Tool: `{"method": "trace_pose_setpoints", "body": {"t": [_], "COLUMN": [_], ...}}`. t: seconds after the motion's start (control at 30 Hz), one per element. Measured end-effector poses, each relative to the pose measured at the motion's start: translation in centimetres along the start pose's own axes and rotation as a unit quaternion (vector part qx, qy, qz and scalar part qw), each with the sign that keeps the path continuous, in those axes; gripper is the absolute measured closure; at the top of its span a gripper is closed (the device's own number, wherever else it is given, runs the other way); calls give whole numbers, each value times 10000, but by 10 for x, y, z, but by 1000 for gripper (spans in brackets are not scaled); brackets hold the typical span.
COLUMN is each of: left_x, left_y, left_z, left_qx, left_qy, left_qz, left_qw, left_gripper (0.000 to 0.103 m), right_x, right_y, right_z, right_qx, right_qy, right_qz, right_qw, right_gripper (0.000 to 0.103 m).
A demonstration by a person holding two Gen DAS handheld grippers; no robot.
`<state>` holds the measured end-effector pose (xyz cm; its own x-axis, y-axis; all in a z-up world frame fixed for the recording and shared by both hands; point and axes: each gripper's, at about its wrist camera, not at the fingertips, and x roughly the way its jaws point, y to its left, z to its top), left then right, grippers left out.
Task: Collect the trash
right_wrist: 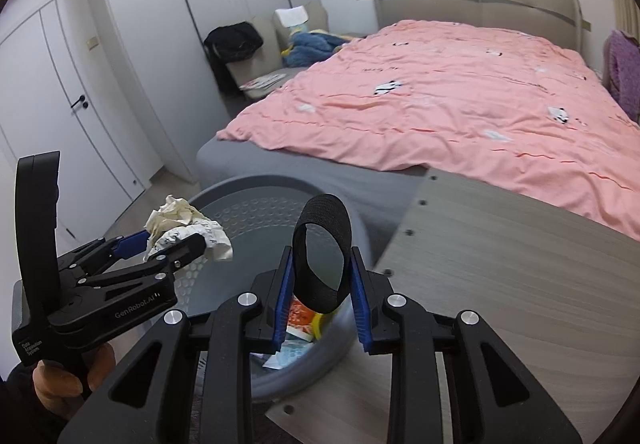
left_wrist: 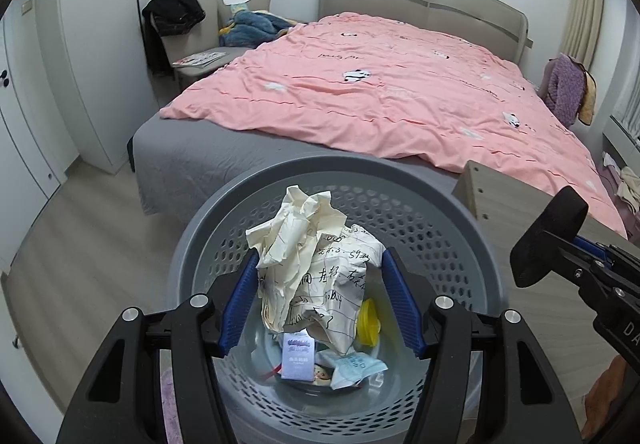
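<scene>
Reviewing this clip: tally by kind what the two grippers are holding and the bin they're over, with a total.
Crumpled paper wad, in the left gripper: 1
Black fabric loop, in the right gripper: 1
Grey perforated bin below them: 1
Total: 3

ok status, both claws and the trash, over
Left claw shut on crumpled paper, above grey basket. Right claw shut on black strap loop, over basket edge. Nothing blocking the drop.
</scene>
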<state>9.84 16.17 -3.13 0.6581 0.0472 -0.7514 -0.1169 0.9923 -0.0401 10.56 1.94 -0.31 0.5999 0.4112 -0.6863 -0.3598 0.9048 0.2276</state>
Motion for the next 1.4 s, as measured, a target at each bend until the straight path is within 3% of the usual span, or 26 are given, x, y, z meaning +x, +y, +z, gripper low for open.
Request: {"method": "trace_pose_setpoints", "body": {"t": [0.37,0.4,0.47,0.67,1.4], "left_x": [4,4,3,1,-5], "left_y": [17,17,18,18,16], "left_z": [-1,-2,-2,-3,-4], "left_qx": [-105,-116,-136,-68,-98], "left_qy": [-71,-65,-64,-47,-19], "left_qz": [226,232,262,374,449], "left_qw": [9997,9996,9995,9993,9989], "left_gripper": [41,41,37,27,21], "right_x": [30,30,28,22,16], "right_y": [16,16,16,13,4], "right_z": [4,4,5,6,1], "right_qx": [-179,-186,-189,-150,-47], "right_qy": [225,220,173,71,-3], "right_qz": [212,206,184,162,168], "right_qw": [9994,9994,9995,9997,9998], "right_gripper": [74,72,60,44,33]}}
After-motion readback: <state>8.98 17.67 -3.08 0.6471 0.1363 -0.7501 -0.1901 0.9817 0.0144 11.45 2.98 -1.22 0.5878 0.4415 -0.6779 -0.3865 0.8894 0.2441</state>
